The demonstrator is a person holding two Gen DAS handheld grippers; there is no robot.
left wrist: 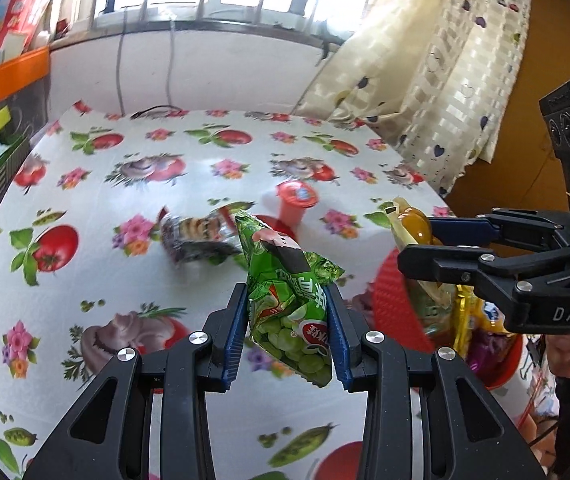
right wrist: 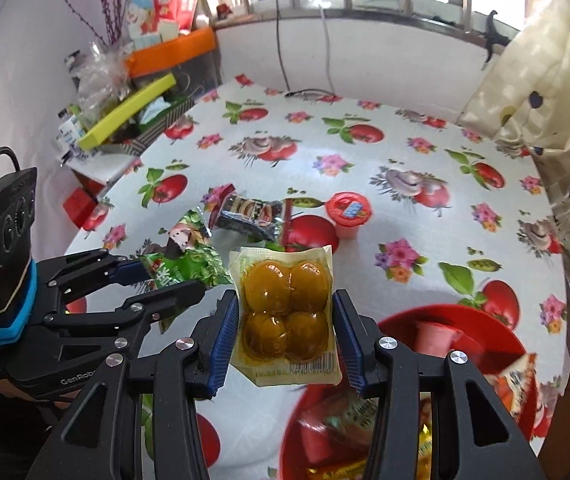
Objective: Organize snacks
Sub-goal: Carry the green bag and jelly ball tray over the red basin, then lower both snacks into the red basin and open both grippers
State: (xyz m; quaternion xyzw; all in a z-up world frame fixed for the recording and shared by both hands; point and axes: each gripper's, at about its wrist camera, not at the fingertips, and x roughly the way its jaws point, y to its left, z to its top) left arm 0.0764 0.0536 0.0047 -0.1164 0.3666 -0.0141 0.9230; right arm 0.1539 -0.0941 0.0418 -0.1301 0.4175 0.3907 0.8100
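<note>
Two black linkage grippers, left gripper (left wrist: 289, 332) and right gripper (right wrist: 285, 336): blue ribbed pads, silver screw heads, "DAS" and "GenRobot" lettering, blue collar, black cable.

Left gripper (left wrist: 289, 320) angled downward, jaws clamped on a packet. Right gripper (right wrist: 287, 320) likewise pitched down and gripping, positioned at the left gripper's 3 o'clock.

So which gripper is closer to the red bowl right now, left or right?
Right. The right gripper, shut on the yellow vacuum pack, hangs over the red bowl's near rim. The left gripper, gripping the green pea packet, is off to the bowl's left over the tablecloth.
</note>
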